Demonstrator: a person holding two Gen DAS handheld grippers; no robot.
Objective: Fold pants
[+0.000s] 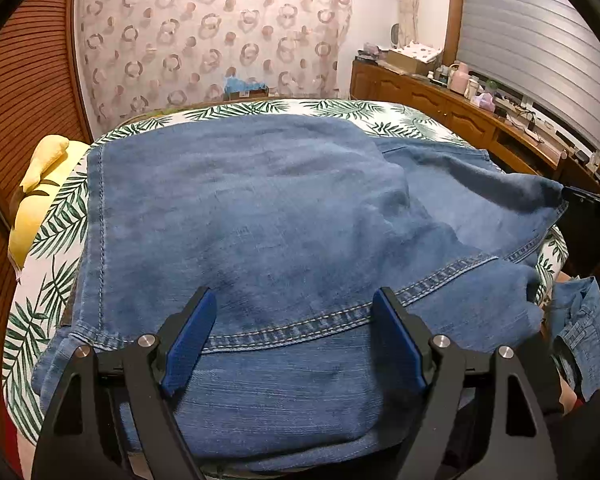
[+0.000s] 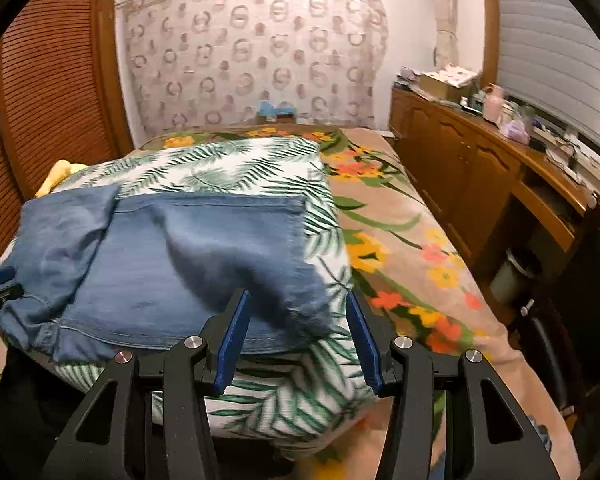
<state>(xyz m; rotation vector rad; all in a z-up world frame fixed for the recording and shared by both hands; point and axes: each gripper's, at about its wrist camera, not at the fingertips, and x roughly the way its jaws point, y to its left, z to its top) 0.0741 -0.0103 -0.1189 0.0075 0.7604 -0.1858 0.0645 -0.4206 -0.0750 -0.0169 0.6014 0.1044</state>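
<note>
Blue denim pants lie folded over on a leaf-print cushion, with a stitched hem running across near me. My left gripper is open, its blue pads spread just above the denim near the hem, holding nothing. In the right wrist view the pants lie on the same cushion. My right gripper is open over the pants' near right corner, which looks blurred, with no cloth between the pads. The right gripper's black body shows at the right edge of the left wrist view.
The cushion rests on a bed with a floral blanket. A yellow plush toy lies at the left. A wooden sideboard with clutter runs along the right. A patterned curtain hangs behind and a slatted wooden door stands at the left.
</note>
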